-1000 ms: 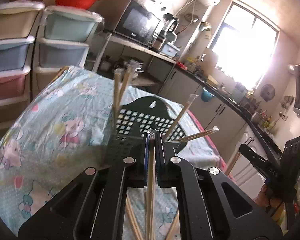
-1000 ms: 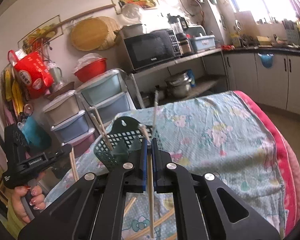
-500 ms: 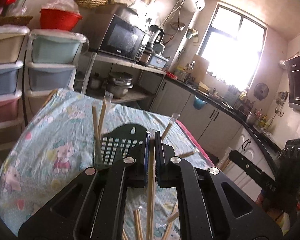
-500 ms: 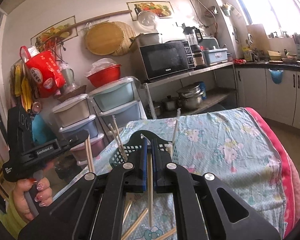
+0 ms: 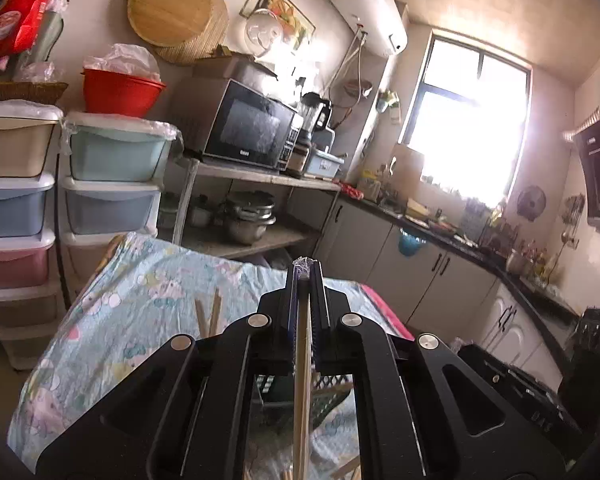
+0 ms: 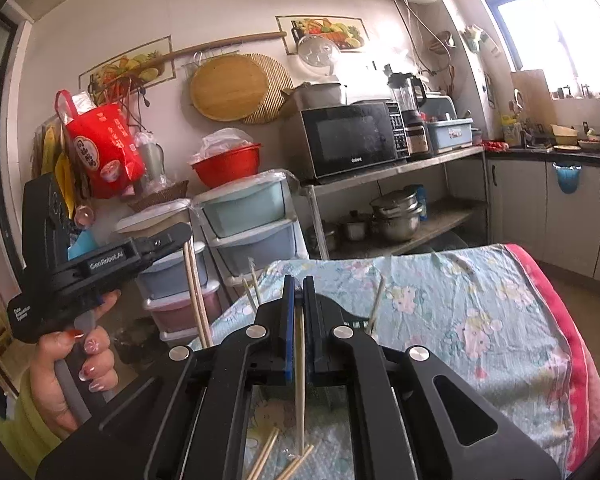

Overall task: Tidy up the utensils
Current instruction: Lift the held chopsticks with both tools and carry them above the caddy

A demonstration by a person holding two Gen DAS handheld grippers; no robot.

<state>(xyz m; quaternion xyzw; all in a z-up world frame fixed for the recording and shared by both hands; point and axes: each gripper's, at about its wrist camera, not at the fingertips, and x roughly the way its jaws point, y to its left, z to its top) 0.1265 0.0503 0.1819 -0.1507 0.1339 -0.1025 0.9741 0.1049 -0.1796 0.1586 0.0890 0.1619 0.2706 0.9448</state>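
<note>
The left gripper (image 5: 305,276) was pinched tight on a pair of wooden chopsticks (image 5: 302,392) that hung down between its pads, and the right gripper (image 6: 297,292) was likewise clamped on a single chopstick (image 6: 299,380) pointing down toward the surface (image 6: 480,320). In the right wrist view a hand (image 6: 66,376) with painted nails gripped the left gripper's handle, the pair of chopsticks dangling from its tip.

Below the left gripper sat a dark green mesh basket (image 5: 324,396), mostly hidden, with more chopsticks (image 5: 208,316) standing in it. A few loose chopsticks (image 6: 268,452) lay on the surface under the right gripper. The surface wore a pale blue cartoon-print cloth with a pink edge (image 6: 572,344).

Past its far end stood stacked plastic drawers (image 5: 112,176) with a red bowl (image 5: 120,92) on top, a metal shelf with a microwave (image 5: 252,128) and steel pots (image 5: 248,220) beneath. A round wooden board (image 5: 172,10) hung on the wall, a water heater (image 5: 364,4) above, and a bright window (image 5: 464,120) over a cluttered dark counter (image 5: 440,228).
</note>
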